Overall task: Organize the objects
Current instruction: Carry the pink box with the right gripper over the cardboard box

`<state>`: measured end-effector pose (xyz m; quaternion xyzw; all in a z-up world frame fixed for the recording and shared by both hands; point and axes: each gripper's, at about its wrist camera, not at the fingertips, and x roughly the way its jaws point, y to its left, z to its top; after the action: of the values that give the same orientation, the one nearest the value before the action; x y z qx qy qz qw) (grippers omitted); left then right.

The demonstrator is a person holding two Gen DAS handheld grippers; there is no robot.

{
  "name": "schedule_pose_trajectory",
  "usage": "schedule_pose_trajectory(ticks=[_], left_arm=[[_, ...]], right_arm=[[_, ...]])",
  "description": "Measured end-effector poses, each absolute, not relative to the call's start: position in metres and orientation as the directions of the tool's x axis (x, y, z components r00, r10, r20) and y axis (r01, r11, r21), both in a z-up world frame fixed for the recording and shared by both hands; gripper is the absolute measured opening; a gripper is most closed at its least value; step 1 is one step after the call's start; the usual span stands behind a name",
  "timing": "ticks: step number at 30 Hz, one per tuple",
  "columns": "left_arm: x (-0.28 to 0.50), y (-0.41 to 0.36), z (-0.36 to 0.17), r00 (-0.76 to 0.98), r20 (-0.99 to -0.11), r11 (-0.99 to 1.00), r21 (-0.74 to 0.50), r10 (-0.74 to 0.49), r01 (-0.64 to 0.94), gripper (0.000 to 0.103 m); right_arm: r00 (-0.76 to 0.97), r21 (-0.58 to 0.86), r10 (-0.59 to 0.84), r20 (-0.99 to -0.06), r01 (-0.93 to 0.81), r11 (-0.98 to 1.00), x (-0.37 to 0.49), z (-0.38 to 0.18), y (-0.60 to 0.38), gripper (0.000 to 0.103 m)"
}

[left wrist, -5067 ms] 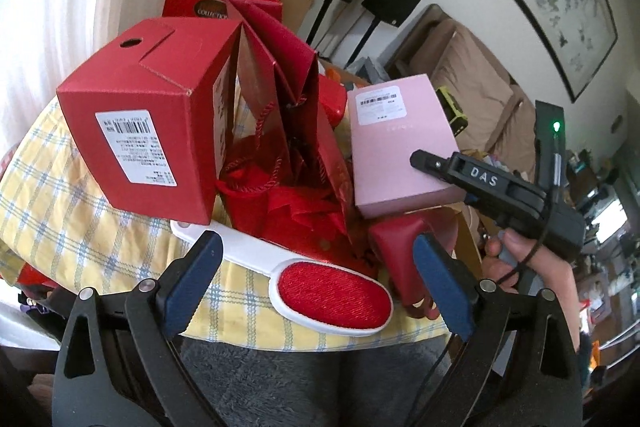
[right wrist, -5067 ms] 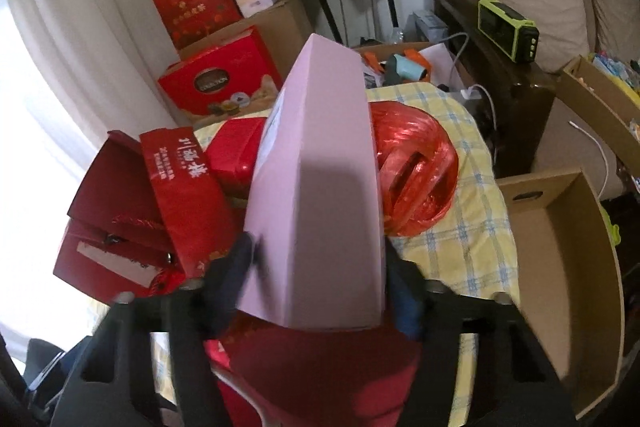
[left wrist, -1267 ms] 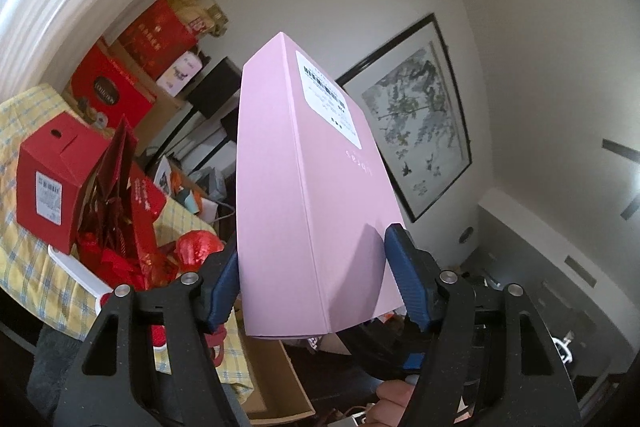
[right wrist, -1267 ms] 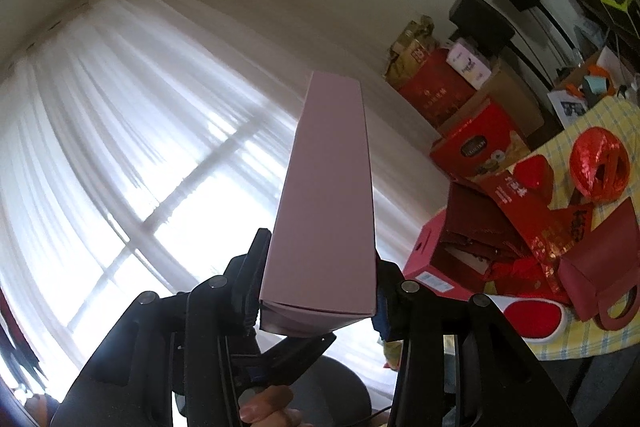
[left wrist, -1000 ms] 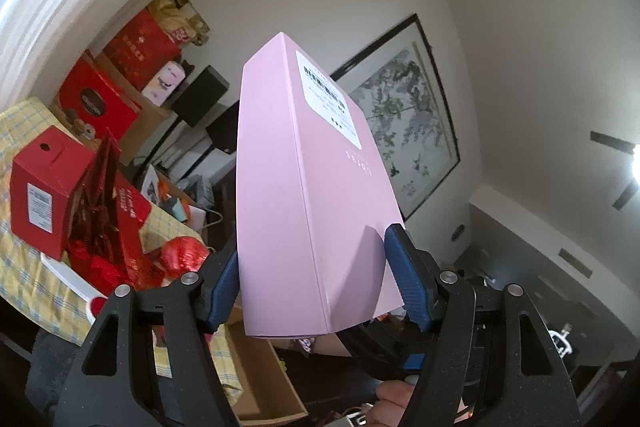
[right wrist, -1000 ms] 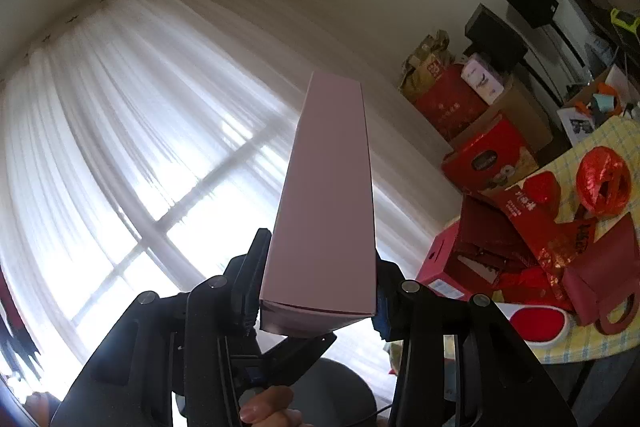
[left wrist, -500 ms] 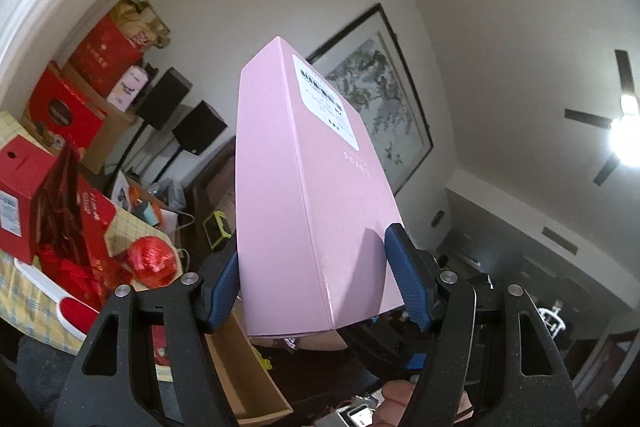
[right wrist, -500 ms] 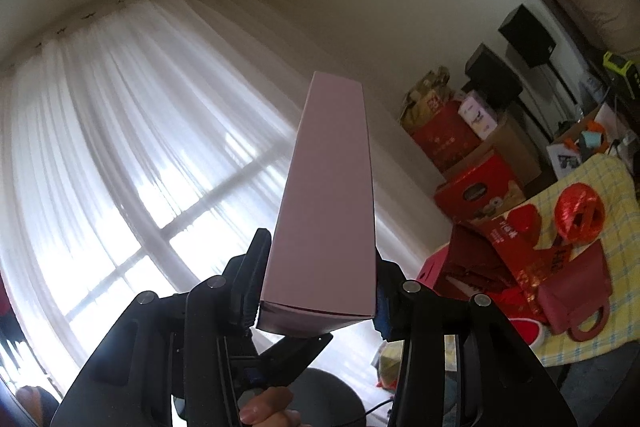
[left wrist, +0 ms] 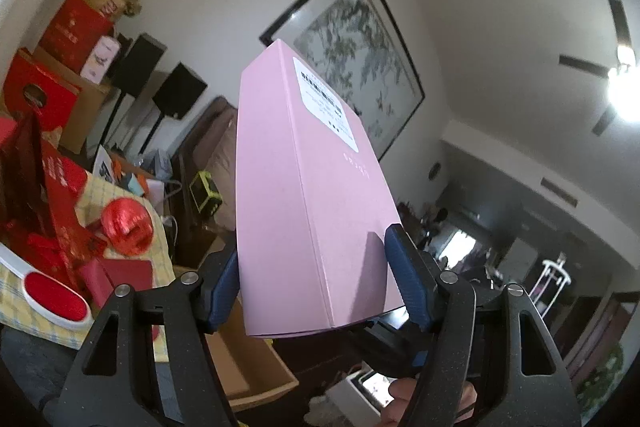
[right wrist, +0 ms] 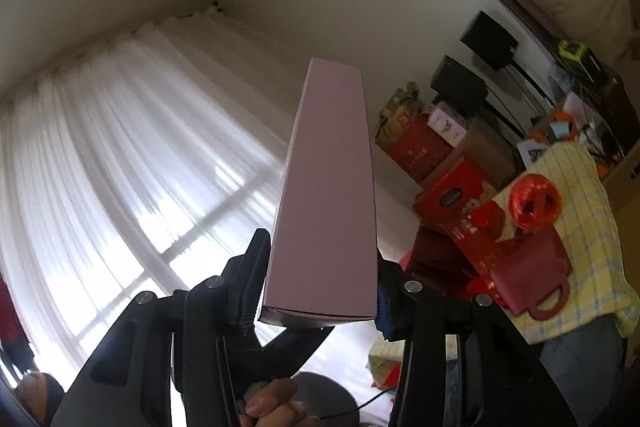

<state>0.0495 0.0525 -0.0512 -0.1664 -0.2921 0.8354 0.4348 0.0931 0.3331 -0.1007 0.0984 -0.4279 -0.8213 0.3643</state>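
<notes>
A long pink box (left wrist: 304,195) with a white barcode label stands up from between my jaws, raised in the air away from the table. My left gripper (left wrist: 312,259) is shut on its broad faces near the lower end, blue pads pressed against both sides. In the right wrist view the same pink box (right wrist: 328,195) shows its narrow face, and my right gripper (right wrist: 322,259) is shut on it across that width. A person's hand (right wrist: 272,403) shows below the right gripper, on the other gripper's handle.
A table with a yellow checked cloth (left wrist: 100,187) holds a red ribbon ball (left wrist: 126,221), red bags and boxes, a dark red handbag (right wrist: 532,271) and a white lint brush with a red pad (left wrist: 52,297). An open cardboard box (left wrist: 248,359) sits beside it. Speakers, sofa beyond.
Both hands have swung sideways with the pink box still gripped. The table has slid toward the left edge in the left wrist view, and more of the room to the right shows.
</notes>
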Motion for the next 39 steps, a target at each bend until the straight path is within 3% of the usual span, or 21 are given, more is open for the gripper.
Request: schedule_pose_trajectory(ticks=[6,14,25,39], left_arm=[[0.050,0.081,-0.069,-0.571,-0.055,-0.459,-0.659,0.819,-0.596,0.065],[0.055,0.094,-0.067,-0.594,-0.096,-0.511,-0.629,0.799,-0.586,0.065],[0.034,0.125,-0.072,-0.556,-0.156,-0.514,-0.635,0.817,-0.577,0.066],[0.049,0.171,-0.050,-0.518,-0.104,-0.477,-0.572,0.849,-0.667,0.065]], right_arm=[[-0.721,0.811,-0.684,0.108,0.462,-0.359,0.096,-0.117,0.365,0.046],[-0.700,0.828,-0.701,0.137,0.470,-0.308,0.094,-0.128,0.378,0.046],[-0.734,0.847,-0.672,0.100,0.418,-0.330,0.092,-0.137,0.403,0.047],[-0.772,0.835,-0.609,0.180,0.447,-0.320,0.113,-0.119,0.446,0.047]])
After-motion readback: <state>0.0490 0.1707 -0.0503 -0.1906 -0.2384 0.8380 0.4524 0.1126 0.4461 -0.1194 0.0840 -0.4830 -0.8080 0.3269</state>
